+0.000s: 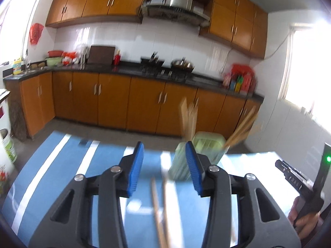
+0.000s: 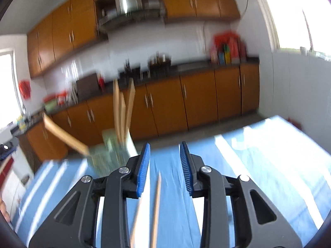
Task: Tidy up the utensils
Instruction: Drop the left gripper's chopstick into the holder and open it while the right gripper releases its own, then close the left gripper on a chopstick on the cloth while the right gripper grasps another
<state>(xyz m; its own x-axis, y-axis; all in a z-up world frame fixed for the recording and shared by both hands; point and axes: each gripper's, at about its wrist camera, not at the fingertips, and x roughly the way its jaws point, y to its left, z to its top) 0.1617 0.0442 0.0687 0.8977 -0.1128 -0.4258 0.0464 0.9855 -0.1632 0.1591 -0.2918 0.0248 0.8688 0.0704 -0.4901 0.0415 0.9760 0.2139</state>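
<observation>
Knocking the green utensil holder (image 1: 198,155) over looks like the main risk, since it stands right behind the left claw (image 1: 164,168) and already carries upright chopsticks (image 1: 188,117). Both claws are spread, gripping nothing. Loose chopsticks (image 2: 156,208) lie on the blue counter (image 2: 258,175) below the right claw (image 2: 164,168), long axis pointing away toward the holder; everything's blurry.

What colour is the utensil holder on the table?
Pale translucent green. The utensil holder with wooden sticks in it shows best in the left wrist view.
</observation>
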